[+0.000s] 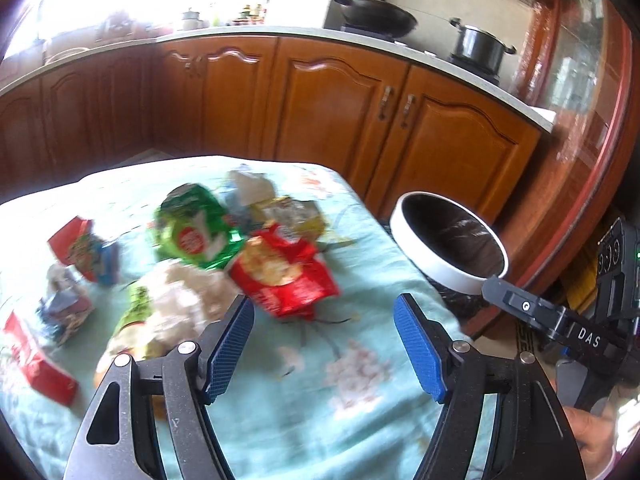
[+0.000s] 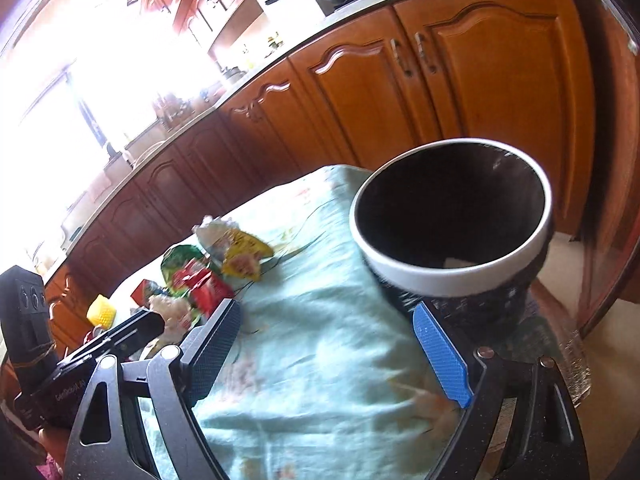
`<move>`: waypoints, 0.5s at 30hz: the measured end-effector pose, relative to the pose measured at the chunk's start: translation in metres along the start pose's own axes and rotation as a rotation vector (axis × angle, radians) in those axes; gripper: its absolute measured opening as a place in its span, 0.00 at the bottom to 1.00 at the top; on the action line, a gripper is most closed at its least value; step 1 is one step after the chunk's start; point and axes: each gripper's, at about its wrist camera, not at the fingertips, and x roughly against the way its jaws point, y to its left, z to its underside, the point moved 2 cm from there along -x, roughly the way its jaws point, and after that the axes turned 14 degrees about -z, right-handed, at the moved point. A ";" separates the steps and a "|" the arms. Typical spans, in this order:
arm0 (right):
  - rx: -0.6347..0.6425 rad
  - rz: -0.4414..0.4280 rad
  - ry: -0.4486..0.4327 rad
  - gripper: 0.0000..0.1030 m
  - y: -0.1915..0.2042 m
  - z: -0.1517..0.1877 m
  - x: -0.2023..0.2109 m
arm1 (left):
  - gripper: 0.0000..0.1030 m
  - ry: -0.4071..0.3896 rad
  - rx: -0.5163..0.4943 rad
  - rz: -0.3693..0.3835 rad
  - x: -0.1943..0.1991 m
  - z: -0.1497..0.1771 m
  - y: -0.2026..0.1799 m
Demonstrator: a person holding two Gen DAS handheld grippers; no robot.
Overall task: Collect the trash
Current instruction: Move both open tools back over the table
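Hovering over the surface (image 1: 280, 420) with its pale green cloth, the left gripper (image 1: 324, 334) has its jaws spread fairly wide with nothing between them, just bare cloth showing in the gap. Trash sits just ahead of those jaws and off to their left side: a red wrapper (image 1: 286, 280) right past the left pad, a green bag (image 1: 192, 232) beyond that, a crumpled white wad (image 1: 188, 300) beside the left pad, plus a few more packets further left, all pretty blurry. The bin (image 1: 448, 236), white rim and dark inside, stands past the right pad, by the edge of the surface. On the other side, the right gripper (image 2: 326, 344) has its jaws wide apart too, holding nothing. From there the bin (image 2: 452, 280) is just ahead of the right pad, very close, and the red wrapper (image 2: 208, 288) and green bag (image 2: 180, 260) lie beyond the left pad.
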 end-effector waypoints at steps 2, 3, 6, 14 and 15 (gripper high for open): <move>0.014 -0.015 0.024 0.89 0.010 0.006 -0.009 | 0.72 -0.001 0.027 -0.018 0.009 0.005 0.016; 0.021 -0.022 0.036 0.93 0.014 0.009 -0.014 | 0.72 -0.001 0.040 -0.029 0.013 0.008 0.023; 0.046 -0.045 0.059 0.96 0.030 0.018 -0.027 | 0.74 -0.001 0.069 -0.057 0.025 0.015 0.041; 0.105 -0.087 0.120 0.96 0.054 0.022 -0.059 | 0.77 0.039 0.120 -0.118 0.030 0.011 0.071; 0.109 -0.088 0.124 0.96 0.055 0.020 -0.063 | 0.77 0.050 0.123 -0.115 0.028 0.008 0.074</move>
